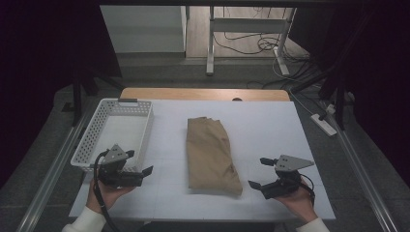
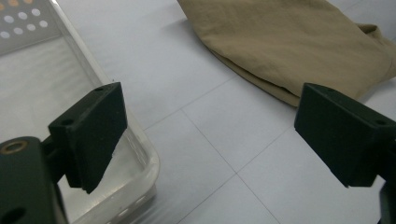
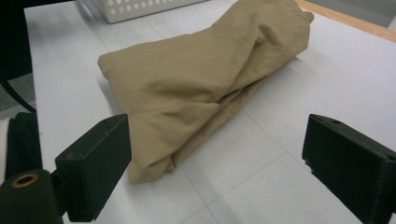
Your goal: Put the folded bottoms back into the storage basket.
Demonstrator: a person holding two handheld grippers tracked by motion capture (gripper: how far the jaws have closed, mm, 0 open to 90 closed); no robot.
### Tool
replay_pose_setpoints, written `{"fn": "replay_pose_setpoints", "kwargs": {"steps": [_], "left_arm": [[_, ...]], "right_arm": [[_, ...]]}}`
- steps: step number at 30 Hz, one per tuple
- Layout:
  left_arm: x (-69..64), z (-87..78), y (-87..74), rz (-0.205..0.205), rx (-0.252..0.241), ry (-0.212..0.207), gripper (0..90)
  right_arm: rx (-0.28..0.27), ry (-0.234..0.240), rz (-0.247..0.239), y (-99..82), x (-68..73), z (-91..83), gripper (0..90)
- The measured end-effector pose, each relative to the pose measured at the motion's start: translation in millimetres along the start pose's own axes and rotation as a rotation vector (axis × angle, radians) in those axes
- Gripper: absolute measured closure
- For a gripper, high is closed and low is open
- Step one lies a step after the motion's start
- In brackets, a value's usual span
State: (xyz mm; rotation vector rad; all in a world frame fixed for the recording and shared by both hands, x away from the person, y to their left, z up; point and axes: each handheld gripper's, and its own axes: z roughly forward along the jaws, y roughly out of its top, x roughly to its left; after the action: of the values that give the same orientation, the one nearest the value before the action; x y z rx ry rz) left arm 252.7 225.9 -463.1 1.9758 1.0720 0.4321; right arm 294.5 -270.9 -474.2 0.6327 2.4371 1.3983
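left gripper (image 1: 140, 170): we hold it low by the basket's near corner, jaws spread, nothing between them
basket (image 1: 87, 145): white, holes in the walls, sits at the table's left, just beside our left gripper
cloth (image 1: 211, 154): tan, folded into a long bundle, lies mid-table between both grippers, apart from each
right gripper (image 1: 258, 173): jaws spread wide, holding nothing, near the cloth's near right corner
table (image 1: 270, 125): white gridded top
step: we judge a reach for the cloth from both sides
how: we'd come in low at the near end, pinch all folded layers, lift level so the bundle stays folded
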Motion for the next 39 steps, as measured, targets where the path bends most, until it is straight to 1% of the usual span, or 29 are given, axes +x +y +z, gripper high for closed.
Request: {"fn": "replay_pose_setpoints", "kwargs": {"steps": [3, 6, 10, 15, 20, 24, 33, 34, 39], "left_arm": [[0.6, 1.9, 0.8, -0.002, 0.003, -0.001, 10.2], [-0.5, 3.3, 2.4, 0.005, 0.006, -0.002, 10.3], [-2.0, 4.5, 2.6, 0.011, 0.012, -0.002, 10.3], [-1.8, 5.0, 2.5, 0.01, 0.014, -0.002, 10.9], [-0.4, 6.0, 2.3, 0.007, 0.015, 0.0, 10.9], [1.2, 6.8, 2.7, 0.007, 0.016, 0.001, 10.9], [0.8, 9.1, 3.7, 0.014, 0.022, -0.001, 11.2], [0.6, 9.1, 3.8, 0.015, 0.022, -0.001, 11.1], [0.8, 8.2, 4.1, 0.012, 0.019, 0.001, 11.1]], "right_arm": [[0.001, 0.005, 0.001, 2.0, 2.2, 2.0, 8.0], [0.01, 0.011, -0.006, 3.5, 4.1, 4.7, 8.0], [0.01, 0.017, -0.012, 5.6, 5.4, 6.6, 8.0], [0.005, 0.033, -0.003, 7.5, 6.3, 7.9, 8.0], [0.008, 0.043, -0.02, 13.7, 9.8, 10.8, 8.0], [0.0, 0.05, -0.022, 18.3, 11.8, 14.1, 8.0], [0.03, 0.075, -0.058, 27.5, 18.4, 25.8, 8.0], [0.037, 0.089, -0.059, 28.7, 20.5, 29.2, 7.9], [0.061, 0.11, -0.075, 30.7, 25.5, 36.4, 8.0]]}}
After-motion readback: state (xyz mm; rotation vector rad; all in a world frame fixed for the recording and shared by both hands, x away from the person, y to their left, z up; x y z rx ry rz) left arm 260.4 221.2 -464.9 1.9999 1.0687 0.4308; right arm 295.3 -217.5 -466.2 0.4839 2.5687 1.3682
